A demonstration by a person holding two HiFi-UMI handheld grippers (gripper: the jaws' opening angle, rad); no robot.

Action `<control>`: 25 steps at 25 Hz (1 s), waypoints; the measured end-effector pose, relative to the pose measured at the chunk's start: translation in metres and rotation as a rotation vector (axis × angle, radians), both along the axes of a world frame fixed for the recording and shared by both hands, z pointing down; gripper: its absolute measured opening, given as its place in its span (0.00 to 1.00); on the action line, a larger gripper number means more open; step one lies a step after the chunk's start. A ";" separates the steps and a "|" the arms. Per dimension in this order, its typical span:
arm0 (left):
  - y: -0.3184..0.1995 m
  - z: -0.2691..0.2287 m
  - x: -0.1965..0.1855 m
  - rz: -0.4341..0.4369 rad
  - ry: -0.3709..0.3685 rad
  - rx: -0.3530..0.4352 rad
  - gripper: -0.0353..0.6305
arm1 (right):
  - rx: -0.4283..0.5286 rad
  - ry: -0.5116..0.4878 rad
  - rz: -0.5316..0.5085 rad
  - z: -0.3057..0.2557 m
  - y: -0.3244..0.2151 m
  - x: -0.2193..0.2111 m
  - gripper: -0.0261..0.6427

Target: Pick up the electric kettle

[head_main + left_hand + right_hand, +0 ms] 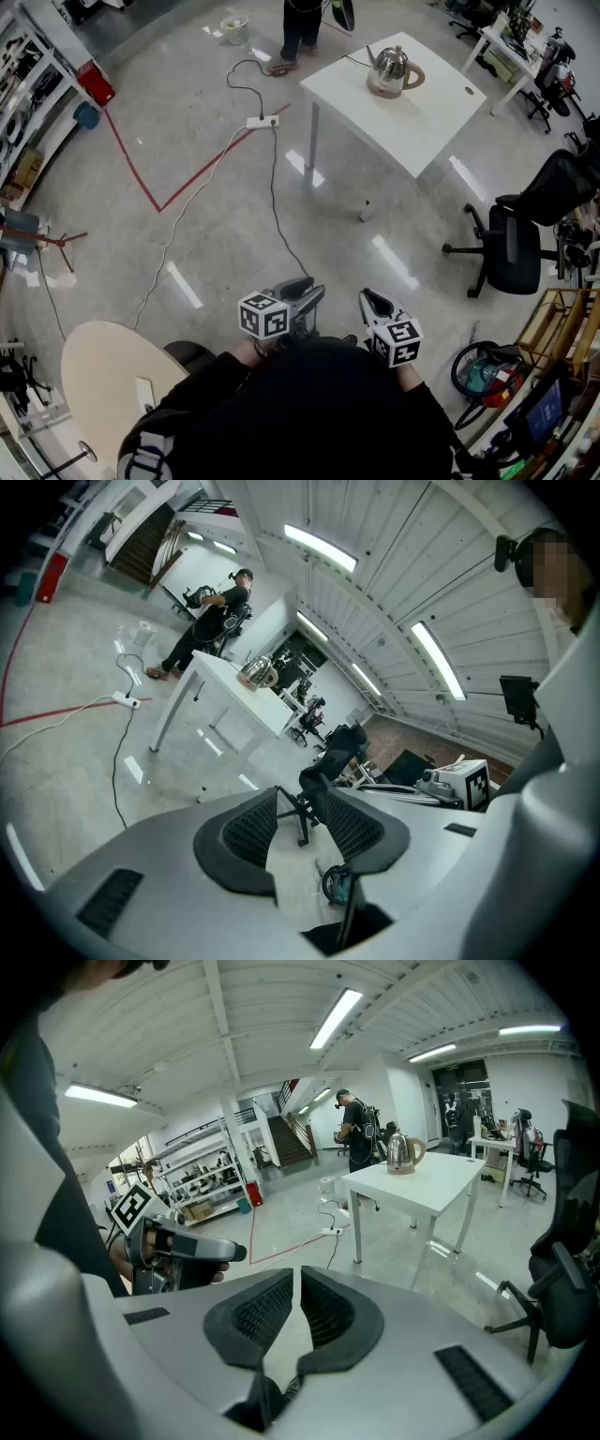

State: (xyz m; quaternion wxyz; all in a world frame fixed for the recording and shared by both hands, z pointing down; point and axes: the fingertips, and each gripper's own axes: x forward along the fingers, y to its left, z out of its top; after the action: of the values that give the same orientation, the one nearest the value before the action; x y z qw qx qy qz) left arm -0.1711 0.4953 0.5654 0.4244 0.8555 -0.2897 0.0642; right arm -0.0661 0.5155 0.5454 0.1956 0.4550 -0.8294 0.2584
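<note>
**Both hand-held grippers empty, kettle far off at one o'clock**

I hold both tools close in front of my chest, above the grey floor. My left hand-held gripper (305, 292) is released. Its jaws stand apart and only floor shows between them. My right hand-held gripper (373, 302) is clenched, with its pads all but meeting on nothing.

Beside me at eight o'clock is a round beige table (98, 361). A black office chair (514, 246) stands at three o'clock, well apart from me. A black cable (277, 211) runs away over the floor to a white power strip (262, 121) at twelve o'clock, which lies by a red tape line (131, 161).

Farther off, at one o'clock, the electric kettle (390, 67) stands upright near the far edge of the white tabletop (412, 122), well apart from both grippers. Beyond that, at twelve o'clock, a person (300, 33) is standing.
</note>
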 end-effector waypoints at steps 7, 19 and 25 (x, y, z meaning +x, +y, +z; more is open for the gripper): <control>0.080 -0.010 0.097 0.144 -0.063 0.019 0.32 | 0.004 -0.038 0.050 -0.009 0.063 0.071 0.09; 0.149 0.006 0.165 0.167 -0.164 0.012 0.32 | -0.020 -0.136 0.080 0.016 0.130 0.146 0.09; 0.153 0.004 0.153 0.120 -0.176 0.006 0.32 | -0.007 -0.155 0.054 0.013 0.128 0.136 0.09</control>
State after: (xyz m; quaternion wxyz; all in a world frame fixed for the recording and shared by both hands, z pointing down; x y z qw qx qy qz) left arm -0.0182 0.6482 0.5696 0.3899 0.8637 -0.2743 0.1636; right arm 0.0701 0.6437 0.5584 0.1252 0.4550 -0.8288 0.3007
